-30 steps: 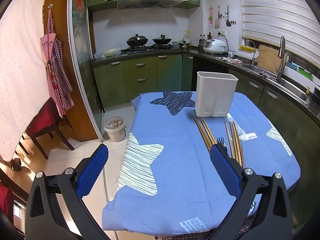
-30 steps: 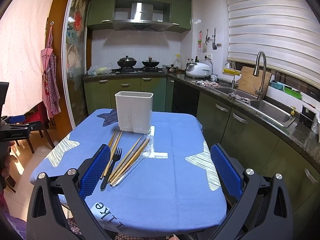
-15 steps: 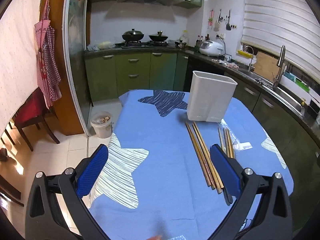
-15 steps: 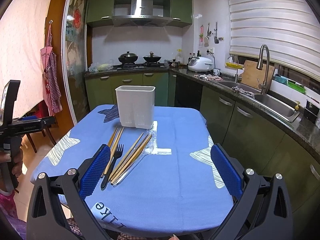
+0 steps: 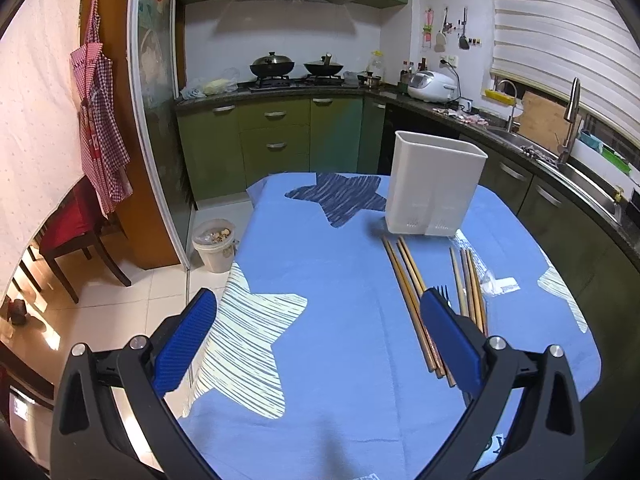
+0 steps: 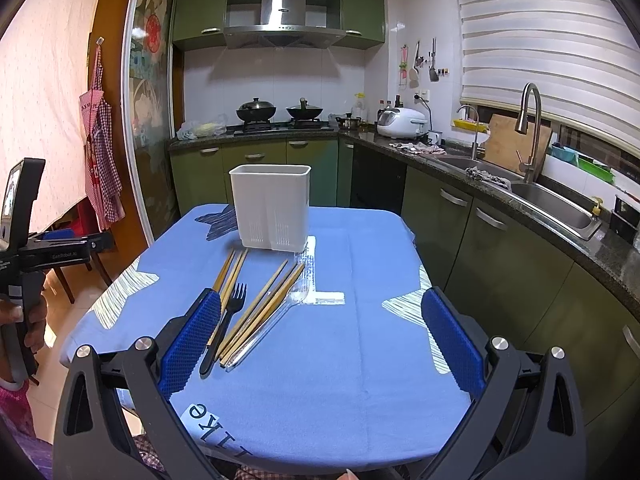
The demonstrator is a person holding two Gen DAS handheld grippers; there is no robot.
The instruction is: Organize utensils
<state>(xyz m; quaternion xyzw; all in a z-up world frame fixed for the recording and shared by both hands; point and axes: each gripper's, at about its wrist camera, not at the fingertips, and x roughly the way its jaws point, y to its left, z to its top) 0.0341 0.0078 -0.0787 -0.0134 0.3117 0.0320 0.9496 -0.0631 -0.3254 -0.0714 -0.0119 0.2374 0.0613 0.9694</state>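
Both grippers up over the near edge of the tabletop (image 6: 360, 380), nothing in either. Left gripper (image 5: 320, 344) with fingers (image 5: 186, 344) wide apart, hovering above the left half of the blue star-print cloth. Right gripper (image 6: 320, 344) same deal, fingers (image 6: 450, 342) spread wide, over the near middle.

Plenty of bare cloth at 3 o'clock of the utensils in the right wrist view, all the way to the rounded right edge by the green cabinets. Left edge drops off to tiled floor with a small bin (image 5: 214, 242) at 10 o'clock in the left wrist view.

White utensil holder (image 6: 272, 206) standing upright near the far end, around 12 o'clock. Utensils lying flat just in front of it: chopsticks (image 6: 266, 302) in two loose bunches, long axes running near-to-far, far tips toward the holder, fanning slightly. Black fork (image 6: 226, 318) between the bunches, tines pointing toward the holder. Clear plastic spoon (image 6: 276, 318) at the right side of the pile, bowl end far.
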